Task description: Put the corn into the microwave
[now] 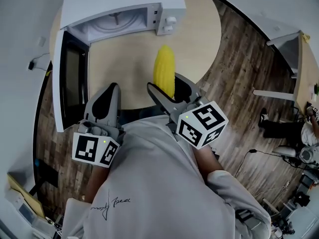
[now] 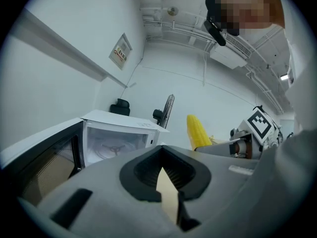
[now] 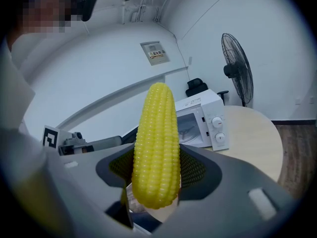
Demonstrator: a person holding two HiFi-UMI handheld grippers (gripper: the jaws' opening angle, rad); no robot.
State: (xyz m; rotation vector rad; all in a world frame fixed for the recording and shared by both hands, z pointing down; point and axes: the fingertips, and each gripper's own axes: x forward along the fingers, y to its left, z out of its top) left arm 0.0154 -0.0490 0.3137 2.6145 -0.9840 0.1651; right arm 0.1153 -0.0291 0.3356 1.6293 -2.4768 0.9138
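**Head view.** I log the right gripper [image 1: 167, 86] with its fingers clamped on the corn [image 1: 164, 73], one on each side of the cob's lower part. The tip of the cob runs well past the fingertips, over the round table [image 1: 199, 31]. The left gripper [image 1: 110, 91] has its fingers together with nothing between them. The microwave [image 1: 124, 6] stands beyond both sets of fingertips, well apart from them. Its door [image 1: 72, 81] is swung open, off the outer side of the left fingers.

**Left gripper view.** The fingers meet tip to tip and are empty; I see only a sliver of table behind the pads. The microwave's open cavity is ahead and left of the fingertips. The corn is to their right.

**Right gripper view.** The pads press both flanks of the corn, so the jaws stand wide around it. The cob is upright, with its thick end low between the fingers. The microwave is ahead past the fingertips, partly behind the cob. A fan [image 3: 237, 71] stands to its right.
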